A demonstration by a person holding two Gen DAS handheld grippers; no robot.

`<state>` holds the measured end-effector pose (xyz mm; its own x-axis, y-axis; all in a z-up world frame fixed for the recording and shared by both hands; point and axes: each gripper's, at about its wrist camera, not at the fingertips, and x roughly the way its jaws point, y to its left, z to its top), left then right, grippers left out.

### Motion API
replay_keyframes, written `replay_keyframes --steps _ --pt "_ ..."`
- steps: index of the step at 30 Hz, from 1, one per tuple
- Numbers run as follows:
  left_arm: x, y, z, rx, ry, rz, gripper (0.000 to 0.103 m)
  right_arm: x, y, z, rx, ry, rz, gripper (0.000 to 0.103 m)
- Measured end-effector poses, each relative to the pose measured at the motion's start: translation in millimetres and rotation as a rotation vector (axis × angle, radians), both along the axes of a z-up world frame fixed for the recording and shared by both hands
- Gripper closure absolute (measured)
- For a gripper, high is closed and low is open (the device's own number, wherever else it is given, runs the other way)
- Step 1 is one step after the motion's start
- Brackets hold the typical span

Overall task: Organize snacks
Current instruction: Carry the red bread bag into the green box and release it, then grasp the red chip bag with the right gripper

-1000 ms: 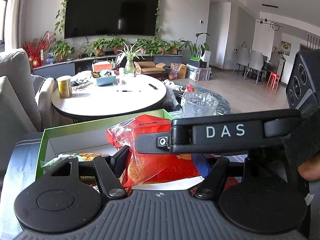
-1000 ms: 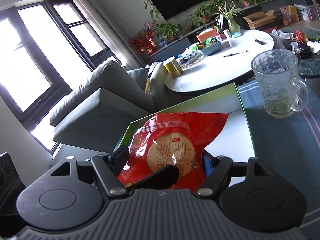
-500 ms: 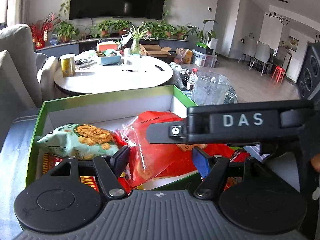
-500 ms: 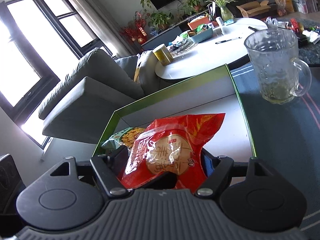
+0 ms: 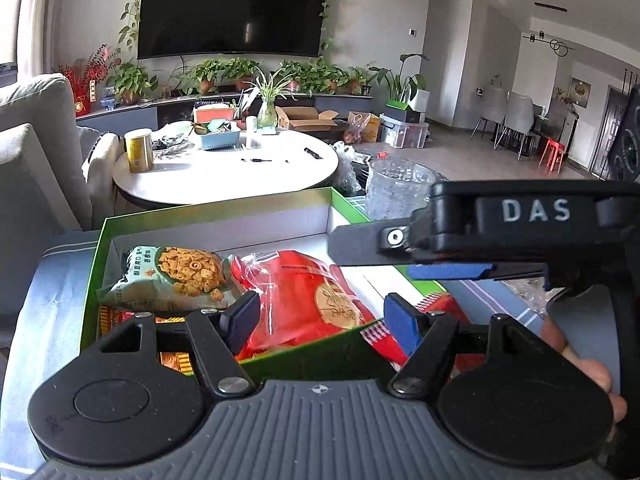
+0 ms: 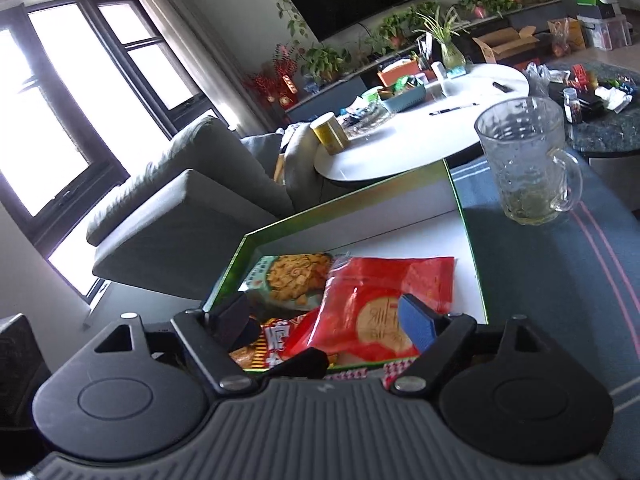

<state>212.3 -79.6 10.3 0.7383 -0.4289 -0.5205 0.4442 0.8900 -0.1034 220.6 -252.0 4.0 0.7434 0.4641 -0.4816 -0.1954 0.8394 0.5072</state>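
- The left tool (image 5: 320, 316) is at the bottom of its picture. Its two fingers stand wide apart and hold nothing.
- The right tool (image 6: 326, 320) is also at the bottom of its picture, spread wide with nothing in it.
- The red snack bag (image 6: 372, 312) lies flat in the green box (image 5: 220, 210), in the middle of both pictures. It looks light, soft and crinkly, and the shiny wrap may slip. I think the cracker inside could break, so pinch a flat edge gently.
- A pale green snack bag (image 5: 176, 276) lies to its left, touching it. More packets peek out under both.
- The near wall of the box could get in the way of a low reach.
- A glass mug (image 6: 524, 164) stands at the right, just beside the box on the counter (image 6: 560, 280). It could tip.
- Far back is a round white table (image 5: 224, 172).
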Motion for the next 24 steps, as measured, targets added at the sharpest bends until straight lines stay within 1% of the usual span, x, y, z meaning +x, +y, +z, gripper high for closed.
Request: replay_keyframes --steps 4,8,11,15,19,24 --pt "-13.8 0.5 5.5 -0.001 -0.01 -0.007 0.037 -13.2 -4.2 8.3 -0.011 -0.024 -0.008 0.036" --pt "-25.6 0.4 8.1 -0.004 -0.015 -0.011 0.036 -25.6 -15.7 11.7 -0.005 -0.028 -0.031 0.036" --pt "-33.4 -0.3 8.6 -0.01 -0.015 -0.014 0.033 -35.7 -23.0 10.3 -0.02 -0.023 -0.053 0.036" --pt "-43.6 -5.2 5.4 -0.002 -0.005 -0.029 0.032 -44.9 -34.5 2.0 -0.036 -0.001 -0.084 0.036" --pt "-52.0 -14.6 -0.8 0.015 0.013 -0.05 0.032 -47.9 -45.3 -9.7 -0.026 0.037 -0.119 0.036" --pt "-56.4 -27.6 -11.3 0.036 0.043 -0.082 0.032 -50.5 -50.7 -26.5 -0.01 0.078 -0.12 0.036"
